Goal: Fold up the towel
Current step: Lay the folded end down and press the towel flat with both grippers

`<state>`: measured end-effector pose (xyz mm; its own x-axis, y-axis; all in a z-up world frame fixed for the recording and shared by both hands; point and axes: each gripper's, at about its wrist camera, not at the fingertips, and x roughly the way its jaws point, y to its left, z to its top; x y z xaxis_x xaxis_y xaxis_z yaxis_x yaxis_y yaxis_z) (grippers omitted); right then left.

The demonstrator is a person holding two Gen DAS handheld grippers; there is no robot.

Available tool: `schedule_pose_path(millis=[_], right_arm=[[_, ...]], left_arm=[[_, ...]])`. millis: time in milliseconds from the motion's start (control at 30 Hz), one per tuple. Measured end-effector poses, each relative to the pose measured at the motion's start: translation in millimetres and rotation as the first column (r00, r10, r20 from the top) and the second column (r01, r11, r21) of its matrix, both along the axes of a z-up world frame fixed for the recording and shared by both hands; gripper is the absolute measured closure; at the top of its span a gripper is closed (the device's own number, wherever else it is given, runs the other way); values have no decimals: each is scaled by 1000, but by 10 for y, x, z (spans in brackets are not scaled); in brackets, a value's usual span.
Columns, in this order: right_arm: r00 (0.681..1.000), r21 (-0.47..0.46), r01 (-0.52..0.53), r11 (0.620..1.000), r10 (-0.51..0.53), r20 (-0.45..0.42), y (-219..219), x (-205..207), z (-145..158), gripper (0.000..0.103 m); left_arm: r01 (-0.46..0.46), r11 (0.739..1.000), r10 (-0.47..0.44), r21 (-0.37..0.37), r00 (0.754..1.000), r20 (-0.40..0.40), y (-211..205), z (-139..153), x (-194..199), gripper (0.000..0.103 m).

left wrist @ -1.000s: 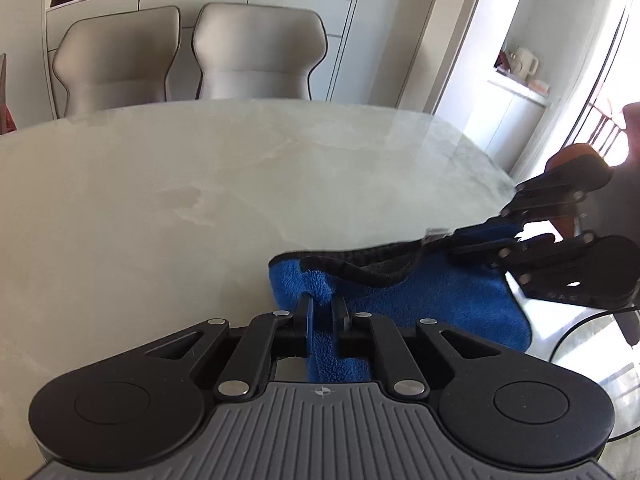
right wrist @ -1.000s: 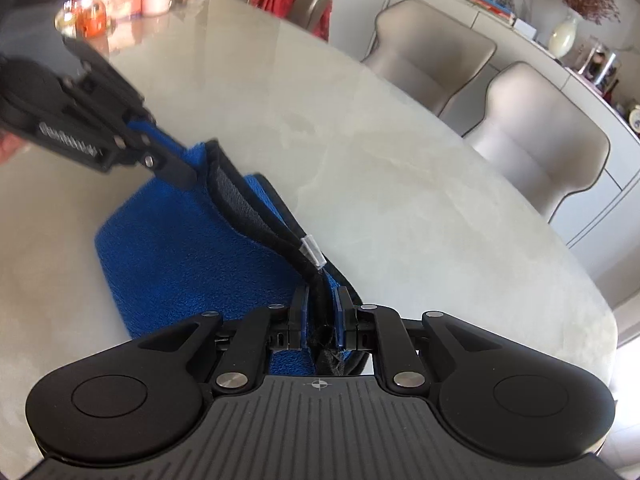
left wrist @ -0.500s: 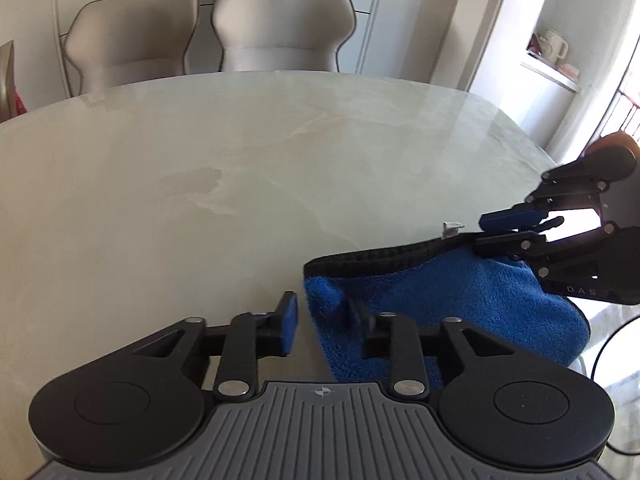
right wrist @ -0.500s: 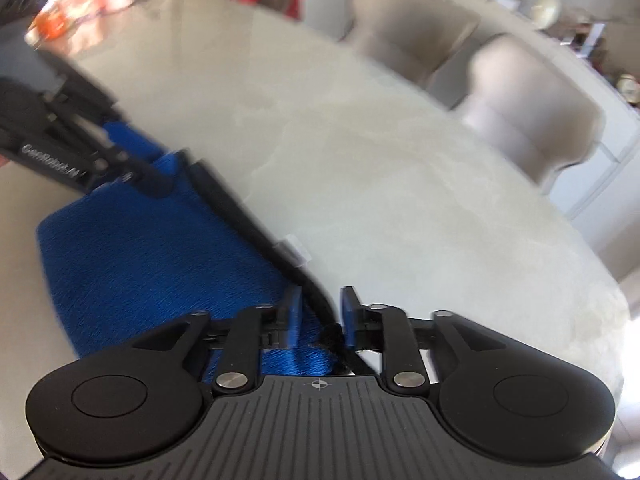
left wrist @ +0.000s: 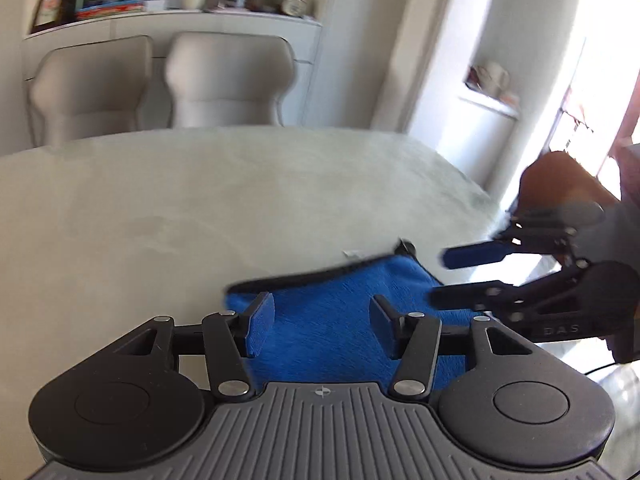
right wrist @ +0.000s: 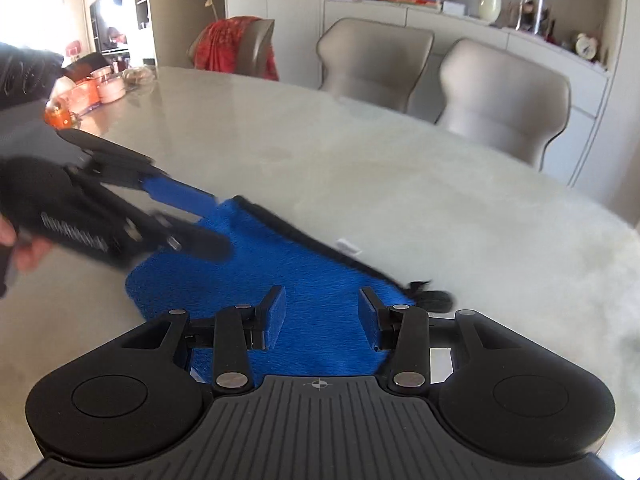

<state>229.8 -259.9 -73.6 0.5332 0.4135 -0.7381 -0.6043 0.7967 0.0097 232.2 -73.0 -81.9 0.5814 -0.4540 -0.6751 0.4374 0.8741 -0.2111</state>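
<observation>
The folded blue terry towel with a black trimmed edge (right wrist: 304,276) lies flat on the pale marble-look oval table (right wrist: 400,184), near its edge closest to the cameras; its black hem faces the table's middle, with a small white tag (right wrist: 349,246) sticking out; orange and pink jars (right wrist: 100,88) stand at the table's far left edge, contents unclear; the left gripper (left wrist: 322,326) and right gripper (right wrist: 322,316) are both opening, pads clear of the towel beneath.

Pale marble table (right wrist: 400,184), two beige chairs (right wrist: 504,100), white sideboard (right wrist: 440,24), bright window (left wrist: 580,120)
</observation>
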Motion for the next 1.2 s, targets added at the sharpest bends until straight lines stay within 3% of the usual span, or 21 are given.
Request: schedule_pose_path(millis=[133,333,433,500,633,733,833,933,1033,1200], right_arm=[[999,-13,-12,1000,11,-32,73,134,-152,62],[997,49,67,997,-65,-48,-80,373,-234,62],[997,47,70,996,-69,-27,-81,345,-259,63],[994,31,105,994,-105,-17,-60,307,-246,63],[984,-68,178,982,-176,32,-18,122,-128,61],[985,-11,171,985,-170,42,-18,-106,0,59],[989,64,140,988,-142,31,45,-307,57,54],[992,106,127,986,-128,4,79,-438,24,53],[986,80,164,983,-161,-36,49,-514,-73,53],[965,97,256,962,-248,-81,-157,-584,-189,53]], left_arm=[[-17,1000,17,7,998,-54,-65,-215,257,48],[-9,1000,9,-8,1000,-26,-55,-286,447,48],[-30,999,30,35,999,-10,-84,-345,522,47],[-43,999,43,22,999,-11,-66,-327,516,46],[-83,996,83,-29,997,7,29,-106,382,47],[-114,989,118,-99,992,33,157,93,107,42],[-133,978,136,-160,991,9,241,157,-214,40],[-148,974,146,-174,989,-29,242,107,-409,40],[-152,971,139,-185,987,-81,208,0,-531,40],[-119,987,107,-108,988,-109,128,-217,-547,41]])
